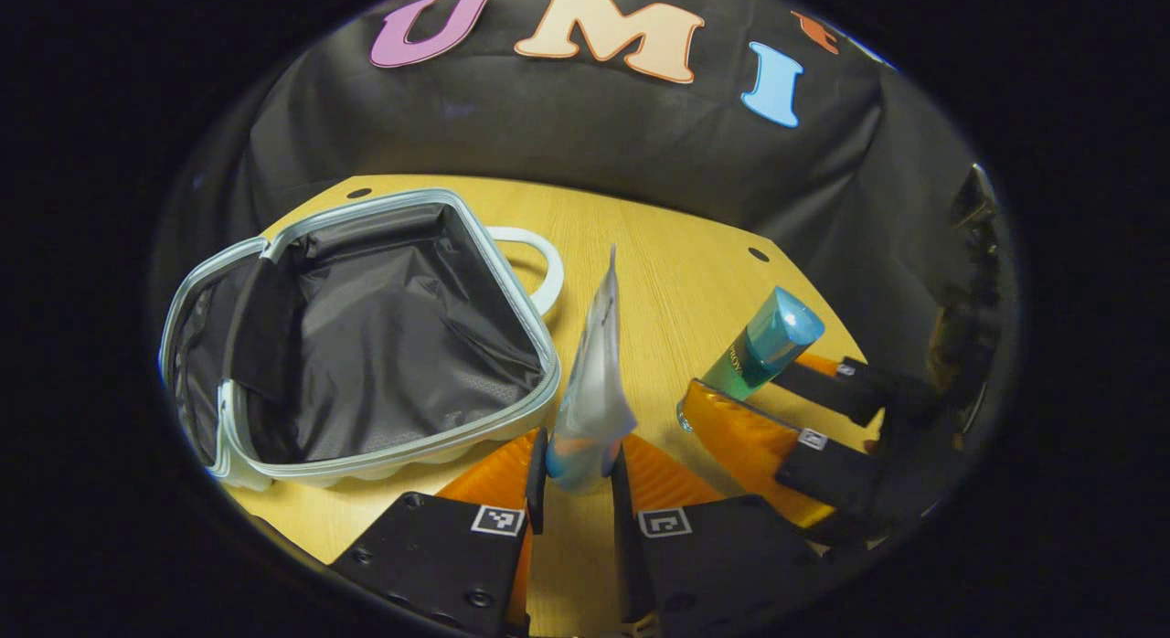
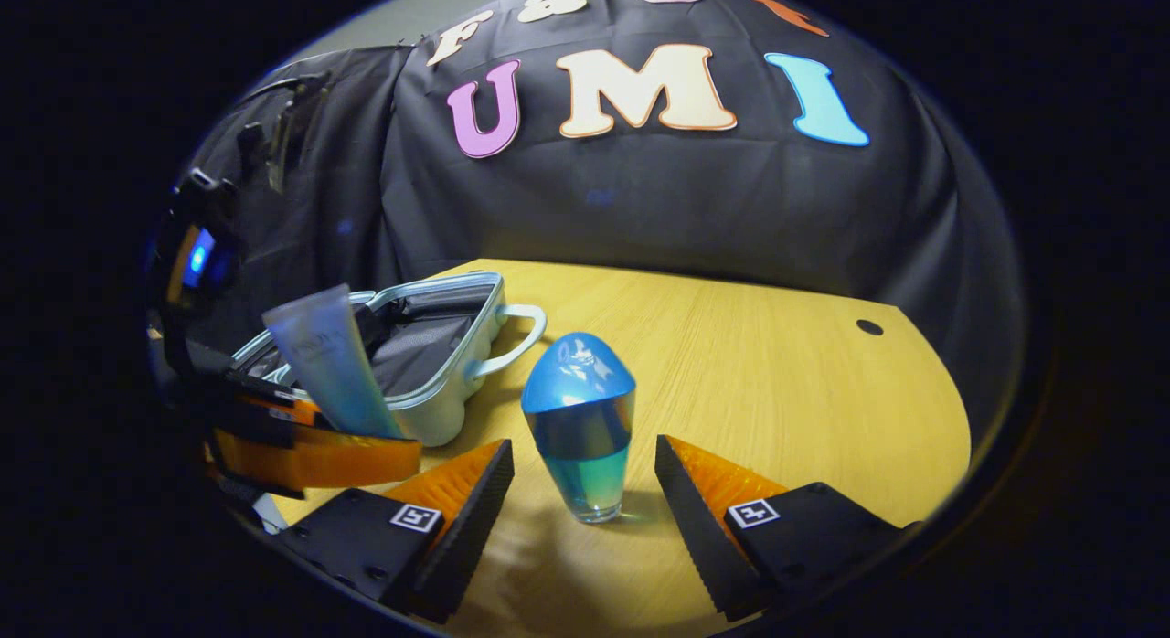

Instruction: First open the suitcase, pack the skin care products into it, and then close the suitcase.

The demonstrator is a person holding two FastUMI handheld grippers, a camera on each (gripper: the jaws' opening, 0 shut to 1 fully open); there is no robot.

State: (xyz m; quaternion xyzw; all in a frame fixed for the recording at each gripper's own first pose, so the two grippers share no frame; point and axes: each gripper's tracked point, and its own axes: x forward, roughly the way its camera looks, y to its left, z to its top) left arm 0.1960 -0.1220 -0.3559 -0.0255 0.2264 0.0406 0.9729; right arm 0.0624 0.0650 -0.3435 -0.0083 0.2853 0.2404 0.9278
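The suitcase (image 1: 366,345) lay open on the table (image 1: 695,263), its dark lining bare, and it is taken here as the landmark. Just beside its near rim, on the handle side, a tube (image 1: 592,382) was held upright in the left gripper (image 1: 579,473), both fingers pressed against its lower end; in the right gripper view the same tube (image 2: 331,362) was seen lifted in front of the suitcase (image 2: 439,364). Farther from the suitcase on that same side, a bottle (image 2: 579,423) with a rounded blue cap stood on the table, and the right gripper (image 2: 585,478) was set around it with its fingers spread, a gap left on either side, so nothing was gripped there. The step in hand was judged to be the packing of the tube. It would be done well if the tube were carried over the rim and lowered well inside before release, since the soft tube was held only by its end and could swing or catch on the zip edge. The bottle's tapered body was judged liable to slip or tip, so a grip low and square would be wanted. The table (image 2: 777,364) was pale wood with small holes near its edge, and black cloth hung behind it.
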